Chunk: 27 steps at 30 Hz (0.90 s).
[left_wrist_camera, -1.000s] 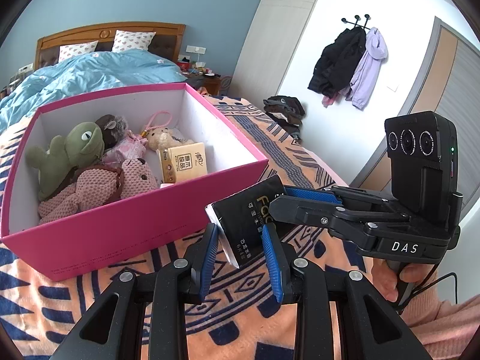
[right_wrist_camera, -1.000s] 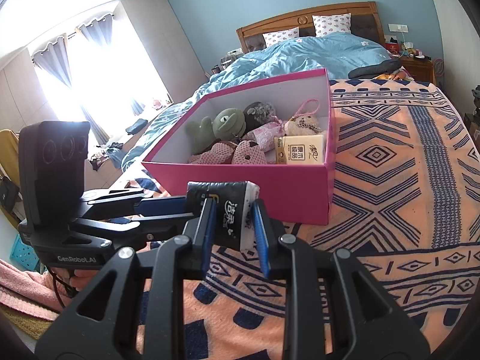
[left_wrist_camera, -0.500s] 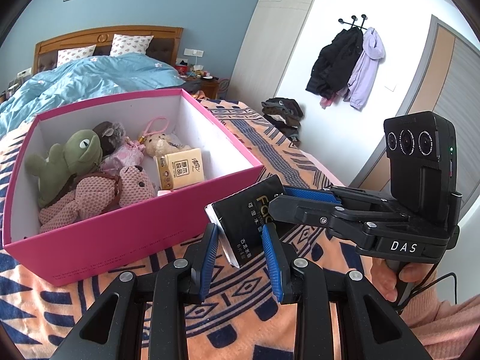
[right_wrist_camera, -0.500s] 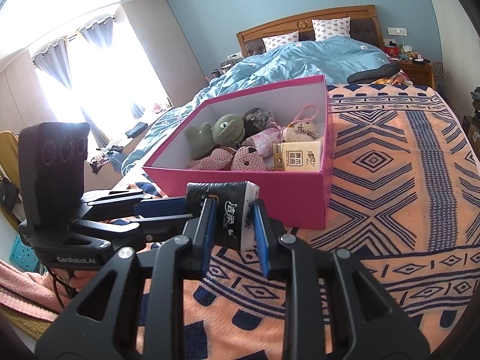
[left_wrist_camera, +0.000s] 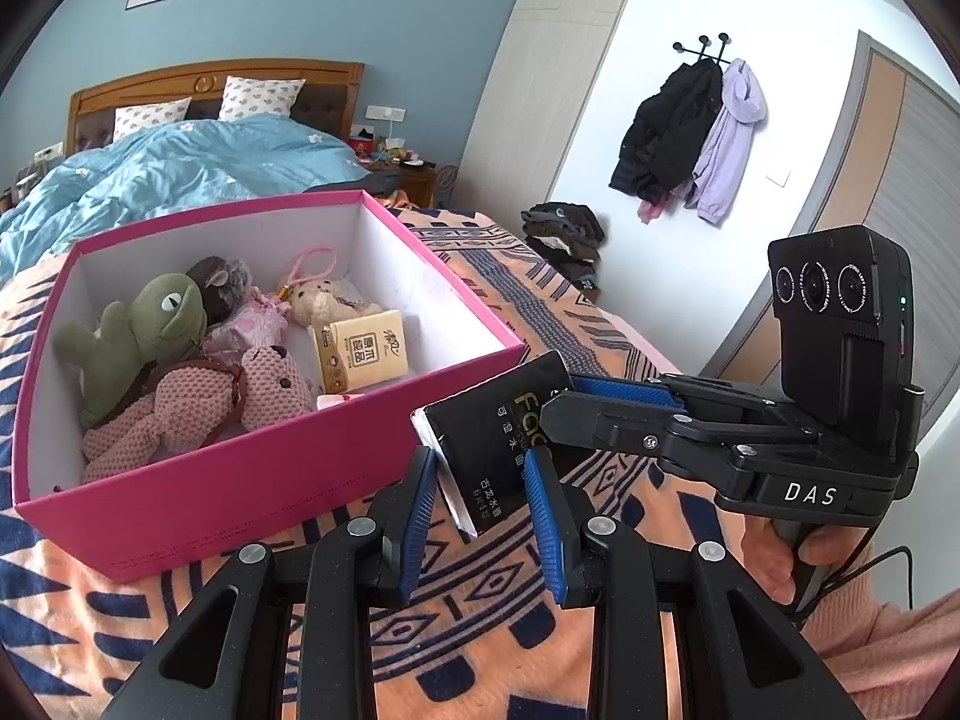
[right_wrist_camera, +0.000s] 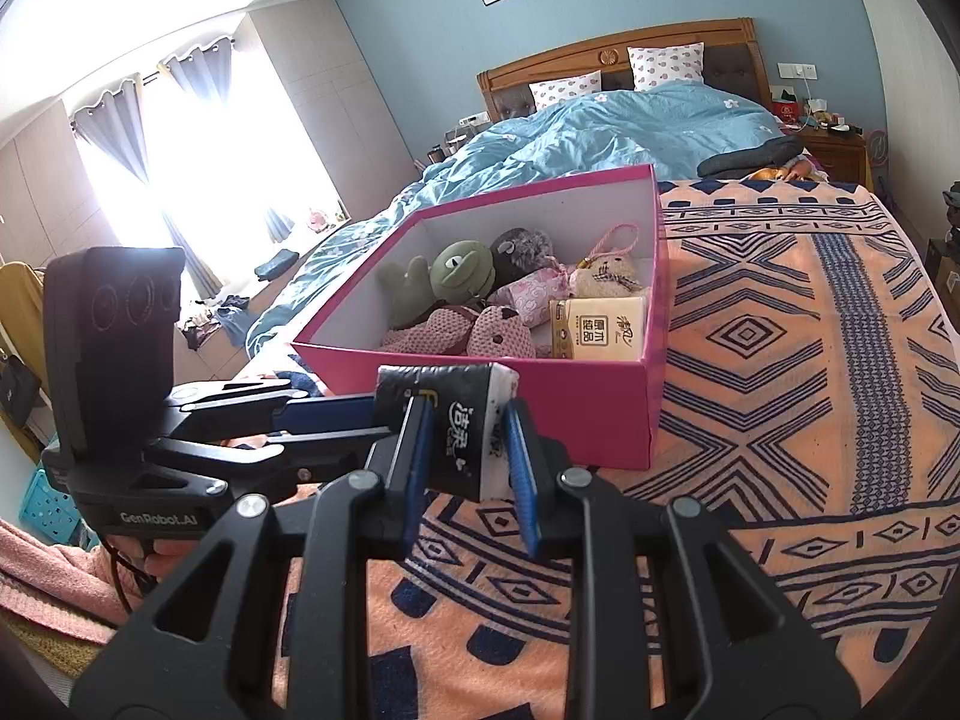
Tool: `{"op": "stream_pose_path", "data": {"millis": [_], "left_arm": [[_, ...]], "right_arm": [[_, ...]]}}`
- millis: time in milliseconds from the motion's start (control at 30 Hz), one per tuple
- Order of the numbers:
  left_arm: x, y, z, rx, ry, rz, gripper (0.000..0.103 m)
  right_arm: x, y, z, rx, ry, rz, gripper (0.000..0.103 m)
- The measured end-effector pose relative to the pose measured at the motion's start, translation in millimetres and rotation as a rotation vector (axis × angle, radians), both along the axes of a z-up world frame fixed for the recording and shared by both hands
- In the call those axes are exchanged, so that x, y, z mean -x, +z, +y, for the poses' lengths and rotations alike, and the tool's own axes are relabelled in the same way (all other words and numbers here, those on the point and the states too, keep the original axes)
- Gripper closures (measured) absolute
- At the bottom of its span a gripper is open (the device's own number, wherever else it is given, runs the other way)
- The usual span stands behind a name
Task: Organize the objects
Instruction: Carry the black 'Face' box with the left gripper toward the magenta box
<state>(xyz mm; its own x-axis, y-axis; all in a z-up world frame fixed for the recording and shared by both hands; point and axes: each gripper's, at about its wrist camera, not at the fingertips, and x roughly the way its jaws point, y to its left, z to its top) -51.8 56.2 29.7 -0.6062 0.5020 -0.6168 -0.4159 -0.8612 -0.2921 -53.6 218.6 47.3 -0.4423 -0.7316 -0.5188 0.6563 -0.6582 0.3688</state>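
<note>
1. Left wrist view: left hand-held gripper [left_wrist_camera: 480, 489], blue pads, closed narrow on the near end of a small black tissue pack w/ white ends [left_wrist_camera: 492, 444]. Right hand-held gripper [left_wrist_camera: 555, 399] comes in from the right & clamps the pack's far-right end. Pack is held in the air between both, above the orange & navy patterned blanket [left_wrist_camera: 498, 618], just right of the near-right corner of the open pink cardboard box w/ white inside [left_wrist_camera: 240, 486].
2. Same view, inside box: green frog plush [left_wrist_camera: 144, 330] at left, pink knitted bear [left_wrist_camera: 204, 396] near the front wall, beige tissue pack [left_wrist_camera: 363, 351] at right, small cream bear w/ pink strap [left_wrist_camera: 321, 300] farther back.
3. Right wrist view: right hand-held gripper [right_wrist_camera: 465, 450] closed narrow on the same black pack [right_wrist_camera: 447, 420]; left hand-held gripper [right_wrist_camera: 384, 414] reaches in from the left & grips the pack's left end. Pink box [right_wrist_camera: 588, 408] sits just beyond on the blanket [right_wrist_camera: 780, 396]; blue quilt [right_wrist_camera: 600, 126] farther back on the bed.
</note>
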Motion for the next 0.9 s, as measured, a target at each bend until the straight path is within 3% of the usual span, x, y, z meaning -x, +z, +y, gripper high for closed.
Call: {"op": "stream_pose_path", "data": {"millis": [900], "left_arm": [[-1.4, 13.2, -2.7, -0.006, -0.002, 0.038, 0.073]], "right_arm": [[-2.6, 13.5, 0.4, 0.014, 0.005, 0.041, 0.075]]}}
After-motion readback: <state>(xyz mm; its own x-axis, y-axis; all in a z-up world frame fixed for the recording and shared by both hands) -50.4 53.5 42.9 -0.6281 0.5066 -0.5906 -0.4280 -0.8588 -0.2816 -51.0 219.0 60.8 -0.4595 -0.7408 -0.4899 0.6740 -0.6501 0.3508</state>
